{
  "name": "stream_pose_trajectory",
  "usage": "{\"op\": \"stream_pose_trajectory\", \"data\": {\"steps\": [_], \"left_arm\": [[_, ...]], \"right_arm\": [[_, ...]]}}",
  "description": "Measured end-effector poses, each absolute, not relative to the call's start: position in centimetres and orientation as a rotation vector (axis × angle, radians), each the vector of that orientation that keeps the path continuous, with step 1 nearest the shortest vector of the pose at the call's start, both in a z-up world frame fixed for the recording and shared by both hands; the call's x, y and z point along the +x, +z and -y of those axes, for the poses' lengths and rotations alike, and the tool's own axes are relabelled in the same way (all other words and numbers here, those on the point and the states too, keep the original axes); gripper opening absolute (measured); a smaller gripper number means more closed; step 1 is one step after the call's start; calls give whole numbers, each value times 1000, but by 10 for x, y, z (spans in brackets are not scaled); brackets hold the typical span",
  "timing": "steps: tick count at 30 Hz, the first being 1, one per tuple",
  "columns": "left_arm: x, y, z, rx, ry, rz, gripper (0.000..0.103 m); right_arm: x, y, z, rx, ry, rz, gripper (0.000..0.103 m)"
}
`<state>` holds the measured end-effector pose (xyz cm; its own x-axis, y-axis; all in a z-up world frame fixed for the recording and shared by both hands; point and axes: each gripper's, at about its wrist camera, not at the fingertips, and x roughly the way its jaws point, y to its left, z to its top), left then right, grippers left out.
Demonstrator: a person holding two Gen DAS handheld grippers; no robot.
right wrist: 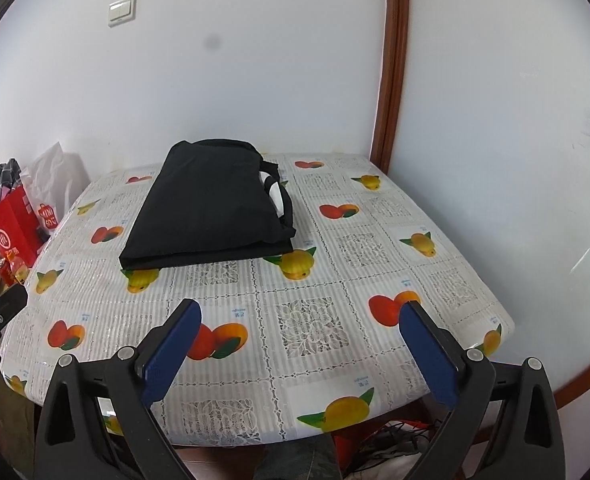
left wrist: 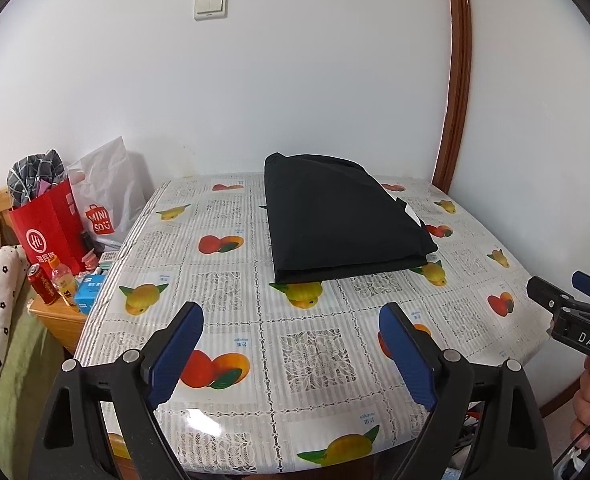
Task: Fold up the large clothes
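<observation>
A black garment (left wrist: 341, 220) (right wrist: 211, 212) lies folded into a flat rectangle on the far half of the table (left wrist: 255, 344), near the wall, with a bit of white showing at its right edge. My left gripper (left wrist: 291, 320) is open above the near part of the table, well short of the garment, nothing between its blue pads. My right gripper (right wrist: 301, 320) is open too, wide, empty, also over the near edge; its tip also shows at the right of the left wrist view (left wrist: 563, 292). A person's hand (left wrist: 589, 396) holds it.
The table wears a fruit-printed plastic cloth (right wrist: 307, 320). Left of it stand a red paper bag (left wrist: 49, 232), a white shopping bag (left wrist: 103, 200), a can and a bottle (left wrist: 63, 284) on a low wooden stand. A white wall and brown door frame (left wrist: 455, 120) back the table.
</observation>
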<state>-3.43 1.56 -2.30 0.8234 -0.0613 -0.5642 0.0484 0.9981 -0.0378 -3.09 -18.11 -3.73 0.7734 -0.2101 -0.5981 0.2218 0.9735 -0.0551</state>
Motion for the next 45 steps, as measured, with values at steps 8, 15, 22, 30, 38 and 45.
{"op": "stream_pose_trajectory", "data": {"steps": [8, 15, 22, 30, 38, 45], "left_arm": [[-37, -21, -18, -27, -47, -593, 90], [-38, -18, -18, -29, -43, -589, 90], [-38, -16, -13, -15, -44, -585, 90], [-38, -15, -11, -12, -45, -584, 90], [-38, -13, -10, -12, -44, -583, 90], [-38, -14, -9, -12, -43, -584, 90]], "right_arm": [[-34, -34, 178, 17, -231, -638, 98], [-35, -32, 178, 14, -234, -637, 98], [-36, -32, 180, 16, -239, -636, 98], [-37, -31, 181, 16, -242, -635, 99], [-39, -30, 183, 20, -245, -631, 99], [-39, -30, 184, 20, -245, -630, 99]]}}
